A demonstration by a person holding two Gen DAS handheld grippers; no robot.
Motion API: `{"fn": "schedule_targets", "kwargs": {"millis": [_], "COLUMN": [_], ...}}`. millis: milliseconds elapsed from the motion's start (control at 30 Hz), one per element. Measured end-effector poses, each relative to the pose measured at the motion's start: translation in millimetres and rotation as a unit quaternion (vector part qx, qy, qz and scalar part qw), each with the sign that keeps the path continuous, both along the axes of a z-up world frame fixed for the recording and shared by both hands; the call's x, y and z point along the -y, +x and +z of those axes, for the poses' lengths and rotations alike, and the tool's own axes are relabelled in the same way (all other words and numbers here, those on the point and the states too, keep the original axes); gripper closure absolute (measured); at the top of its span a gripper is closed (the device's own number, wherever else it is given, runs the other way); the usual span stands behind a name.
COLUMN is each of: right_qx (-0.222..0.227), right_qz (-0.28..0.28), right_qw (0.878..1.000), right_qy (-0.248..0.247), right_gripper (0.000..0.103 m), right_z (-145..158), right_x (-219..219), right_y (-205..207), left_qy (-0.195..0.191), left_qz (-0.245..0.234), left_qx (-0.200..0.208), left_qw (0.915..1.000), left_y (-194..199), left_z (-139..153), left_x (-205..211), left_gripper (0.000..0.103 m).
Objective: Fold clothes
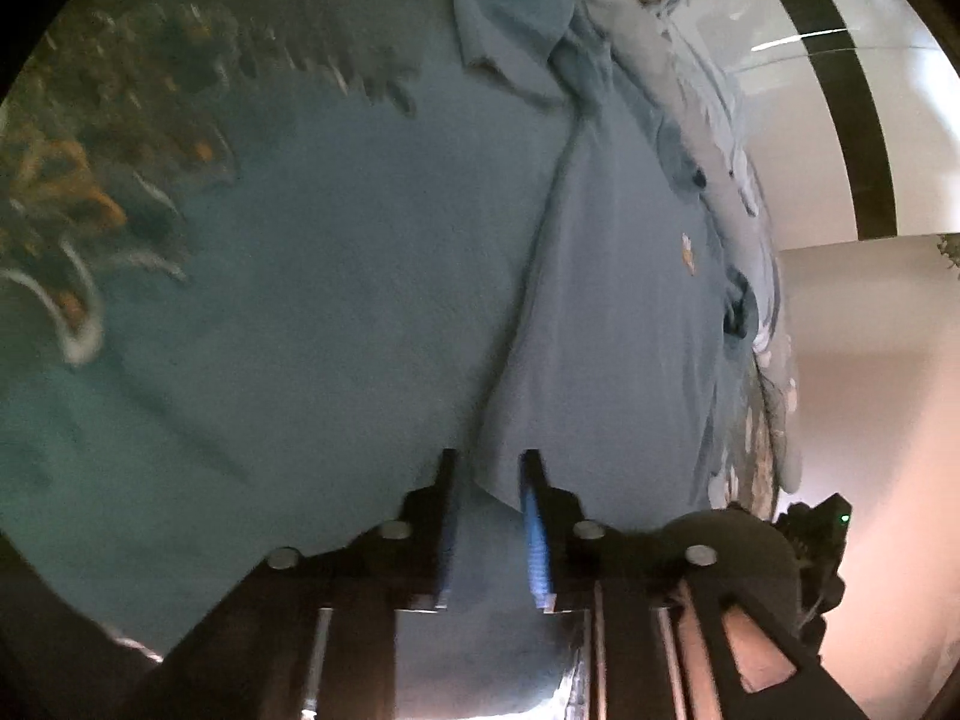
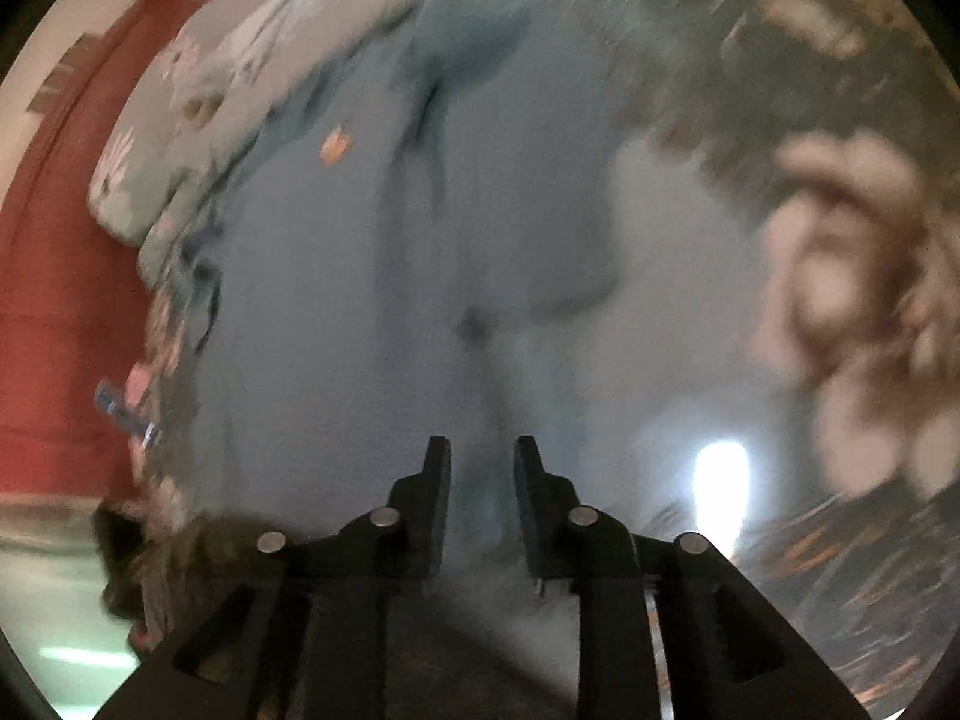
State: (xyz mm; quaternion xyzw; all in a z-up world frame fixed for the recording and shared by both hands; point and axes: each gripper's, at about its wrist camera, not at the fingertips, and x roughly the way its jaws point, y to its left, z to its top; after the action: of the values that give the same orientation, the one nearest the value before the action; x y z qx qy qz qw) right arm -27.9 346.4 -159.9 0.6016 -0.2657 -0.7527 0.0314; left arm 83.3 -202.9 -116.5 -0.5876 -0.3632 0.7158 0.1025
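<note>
Blue shirt (image 1: 606, 312) lies flat on the bed (image 1: 312, 276), running toward 12 for folding. Left claw (image 1: 489, 468) apart over its hem, nothing clamped; right claw (image 2: 480, 456) apart too, view blurred

A bed under a teal bedspread (image 1: 288, 300) with a floral border carries a pale blue garment (image 1: 612, 324), spread flat ahead of the left claw (image 1: 489, 462). A crumpled flowered quilt (image 1: 708, 78) lies beyond it, to the claw's right.
</note>
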Motion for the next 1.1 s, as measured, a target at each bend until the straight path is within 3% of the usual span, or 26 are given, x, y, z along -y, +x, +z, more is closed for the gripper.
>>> {"fn": "schedule_targets", "kwargs": {"millis": [100,200,367,400,433,467,567,667,867,967,1100], "right_qx": [-0.002,0.007,0.031,0.032,0.029,0.024,-0.002,-0.057,-0.132,-0.152,-0.145], "right_qz": [-0.049,-0.072,-0.085,-0.088,-0.092,-0.095,-0.102,-0.129,-0.200,-0.262,-0.332], "right_qw": [0.999,0.997,0.996,0.996,0.995,0.995,0.991,0.982,0.962,0.943,0.918], "right_qy": [0.023,0.015,0.002,-0.004,-0.014,-0.029,-0.082,-0.127,-0.128,-0.136,-0.160], "right_gripper": [0.074,0.061,0.061,0.066,0.092,0.100,0.101,0.101,0.101,0.101,0.100], "right_z": [-1,-9,-26,-28,-29,-28,-16,17,74,81,63], "right_x": [-23,-34,-34,-32,-30,-32,-46,-81,-166,-200,-241], "right_y": [-13,-27,-41,-42,-43,-44,-50,-61,-83,-100,-115], "left_qy": [0.002,-0.003,-0.018,-0.019,-0.020,-0.021,-0.015,-0.018,-0.019,-0.024,-0.025], "left_qz": [0.013,0.011,0.007,0.006,0.006,0.005,0.005,0.001,0.003,0.007,0.008], "left_qx": [-0.008,-0.013,-0.018,-0.018,-0.018,-0.018,-0.019,-0.027,-0.039,-0.030,-0.016], "left_qw": [0.9999,0.9999,0.9996,0.9996,0.9996,0.9996,0.9997,0.9995,0.9991,0.9993,0.9995], "left_y": [-2,-4,-4,-5,-6,-7,-12,-21,-46,-58,-68], "left_z": [9,18,33,35,37,39,45,54,66,63,55], "left_x": [8,14,17,17,17,17,14,8,-7,-12,-17], "left_gripper": [0.068,0.066,0.063,0.062,0.062,0.062,0.062,0.062,0.061,0.060,0.060]}}
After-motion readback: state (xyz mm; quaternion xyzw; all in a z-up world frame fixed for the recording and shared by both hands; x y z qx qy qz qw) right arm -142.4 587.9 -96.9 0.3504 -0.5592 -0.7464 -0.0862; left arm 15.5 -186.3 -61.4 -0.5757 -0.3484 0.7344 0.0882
